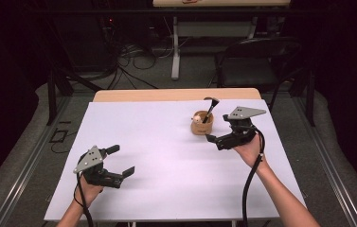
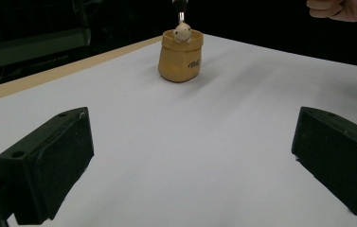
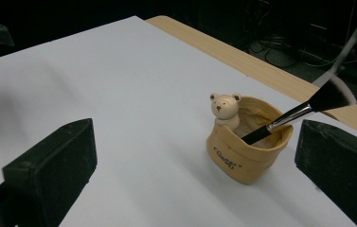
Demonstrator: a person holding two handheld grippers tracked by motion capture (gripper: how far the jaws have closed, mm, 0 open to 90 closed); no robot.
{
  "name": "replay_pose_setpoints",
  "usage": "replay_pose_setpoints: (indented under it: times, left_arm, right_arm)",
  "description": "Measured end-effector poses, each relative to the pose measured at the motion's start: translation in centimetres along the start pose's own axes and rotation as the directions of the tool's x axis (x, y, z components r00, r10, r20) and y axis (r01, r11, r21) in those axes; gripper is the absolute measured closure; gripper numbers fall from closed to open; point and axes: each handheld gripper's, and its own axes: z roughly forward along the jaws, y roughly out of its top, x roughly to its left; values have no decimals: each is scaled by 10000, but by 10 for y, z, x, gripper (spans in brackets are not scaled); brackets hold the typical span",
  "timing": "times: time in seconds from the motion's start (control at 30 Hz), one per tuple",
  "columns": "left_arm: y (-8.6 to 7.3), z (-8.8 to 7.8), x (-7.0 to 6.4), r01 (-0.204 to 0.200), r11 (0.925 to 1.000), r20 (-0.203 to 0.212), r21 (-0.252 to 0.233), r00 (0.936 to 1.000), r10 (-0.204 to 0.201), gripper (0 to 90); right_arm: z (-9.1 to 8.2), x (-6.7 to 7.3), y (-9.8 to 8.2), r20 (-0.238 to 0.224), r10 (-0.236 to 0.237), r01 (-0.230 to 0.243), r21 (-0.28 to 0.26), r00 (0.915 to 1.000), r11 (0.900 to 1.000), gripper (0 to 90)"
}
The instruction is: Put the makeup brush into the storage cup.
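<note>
**Both hand-held grippers open, brush standing in the cup**

The left hand-held gripper (image 1: 119, 162) sits well to the left of the cup (image 1: 201, 123) and nearer the person, low over the white surface (image 1: 157, 142), its jaws spread apart and empty. The tan cup carries a small bear (image 3: 225, 109) on its rim, and a brush (image 3: 304, 110) leans inside it, bristles up. Just right of the cup, the right hand-held gripper (image 1: 218, 129) points at it, jaws apart, gripping nothing.
</note>
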Motion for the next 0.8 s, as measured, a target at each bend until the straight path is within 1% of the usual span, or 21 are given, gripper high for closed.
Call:
replay_pose_setpoints:
  times: [0.13,0.23,0.33,0.43,0.47,0.53,0.57,0.6,0.63,0.67,0.7,0.73,0.8]
  left_arm:
    - [0,0,0,9,10000,20,19,10000,-9,0]
    - [0,1,-1,17,10000,10,-28,10000,-17,0]
    - [0,1,-1,23,10000,74,-58,10000,-23,0]
    - [0,0,-2,-8,10000,115,-75,9999,9,0]
    - [0,0,-2,16,9999,42,-102,10000,-16,0]
    - [0,0,-3,1,10000,39,-64,10000,-1,0]
    - [0,0,-2,-23,10000,226,-33,9997,24,0]
    - [0,0,-3,-38,10000,186,-9,9998,38,0]
    - [-1,-1,-4,-34,10000,29,-22,10000,34,0]
    - [-2,-2,-5,-22,10000,52,-33,10000,22,0]
    - [-2,-4,-5,-21,10000,197,5,9998,21,0]
    - [-2,-5,-7,-57,10000,17,-30,10000,57,0]
    - [-2,-8,-7,-131,9999,-10,-70,9999,131,0]
  right_arm:
    - [-8,7,-3,-107,-138,134,-333,9998,9994,0]
    - [-13,12,-7,-120,-238,232,-480,9996,9986,0]
    - [-19,15,-11,-170,-263,250,-682,9995,9974,0]
    - [-24,18,-16,-125,-234,220,-979,9996,9950,0]
    - [-26,18,-18,-142,-257,242,-987,9996,9948,0]
    - [-28,20,-22,-113,-326,313,-1014,9994,9944,0]
    - [-29,22,-24,-164,-324,306,-1020,9993,9943,0]
    - [-30,24,-27,-132,-322,307,-1046,9994,9940,0]
    - [-31,25,-29,-165,-356,337,-1030,9992,9941,0]
    - [-32,26,-32,-218,-365,341,-1025,9991,9941,0]
    - [-33,28,-34,-199,-356,332,-1103,9992,9933,0]
    - [-34,29,-37,-245,-329,302,-1053,9992,9940,0]
    - [-35,32,-43,-230,-364,339,-1042,9991,9940,0]
